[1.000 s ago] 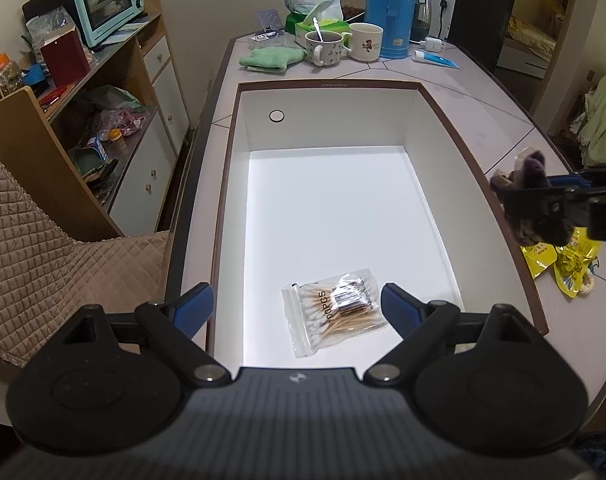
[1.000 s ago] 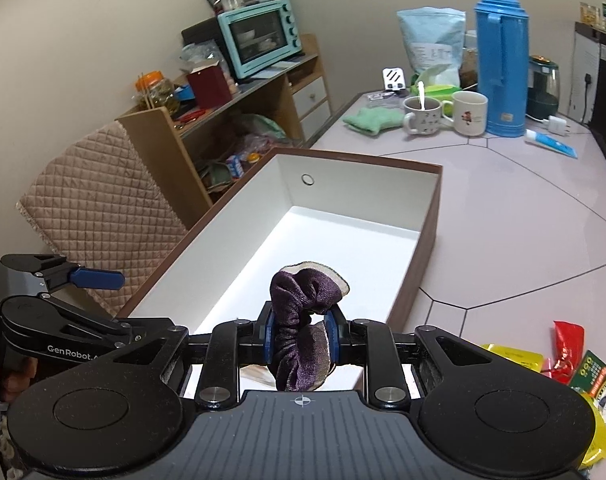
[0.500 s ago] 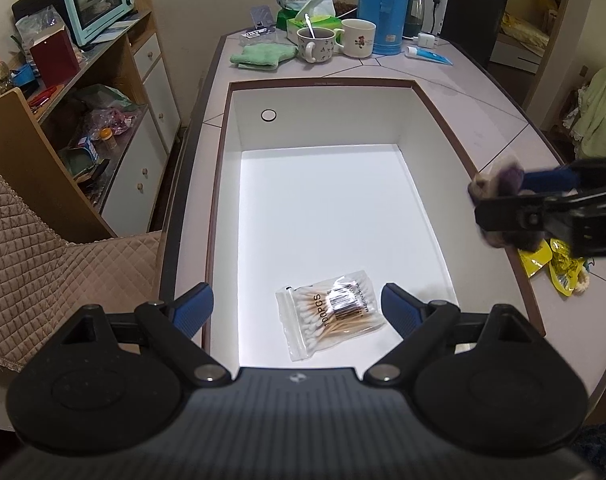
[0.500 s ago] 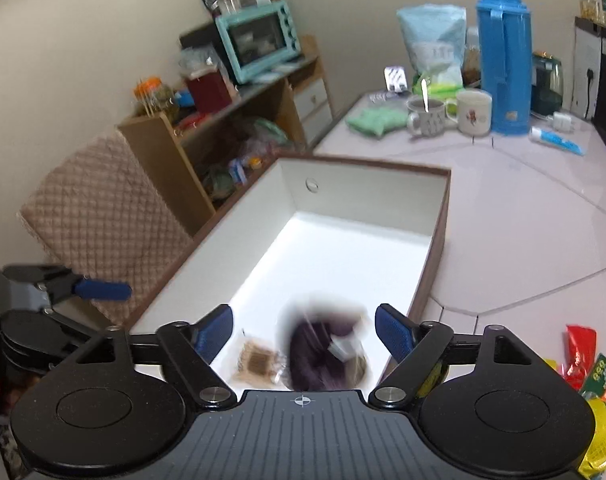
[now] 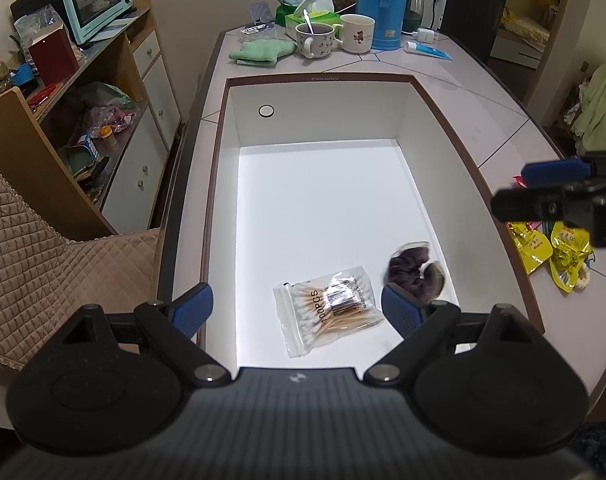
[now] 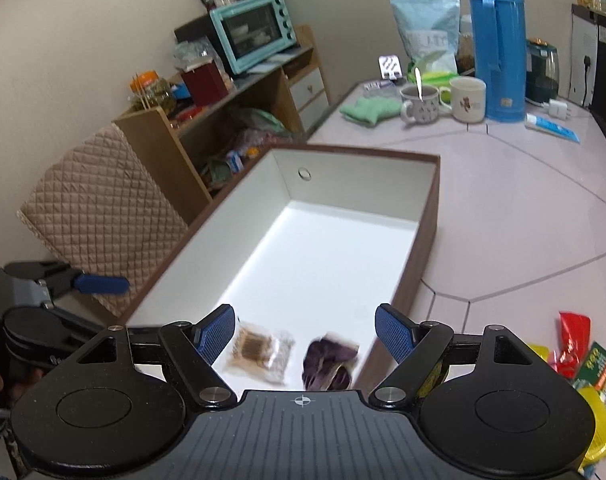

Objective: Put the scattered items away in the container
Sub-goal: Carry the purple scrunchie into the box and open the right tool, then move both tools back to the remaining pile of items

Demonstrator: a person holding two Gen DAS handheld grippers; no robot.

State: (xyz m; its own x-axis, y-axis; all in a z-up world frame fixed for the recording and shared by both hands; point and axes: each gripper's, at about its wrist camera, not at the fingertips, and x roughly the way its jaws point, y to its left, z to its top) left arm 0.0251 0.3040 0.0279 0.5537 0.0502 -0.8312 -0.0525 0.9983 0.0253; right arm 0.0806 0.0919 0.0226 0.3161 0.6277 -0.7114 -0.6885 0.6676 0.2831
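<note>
Standing wide and empty over the box (image 6: 431,200), our right tool (image 6: 305,330) has the scrunchie (image 6: 327,364) lying inside. Our left tool (image 5: 297,308) gapes empty too; next we reach right for the packets (image 6: 583,364) on the counter (image 6: 523,216).

In the right wrist view the purple scrunchie (image 6: 327,365) and the cotton swab bag (image 6: 263,352), just ahead of the right gripper's body, are smeared by blur. The snack packets (image 6: 595,376) to its right run off the frame edge.
</note>
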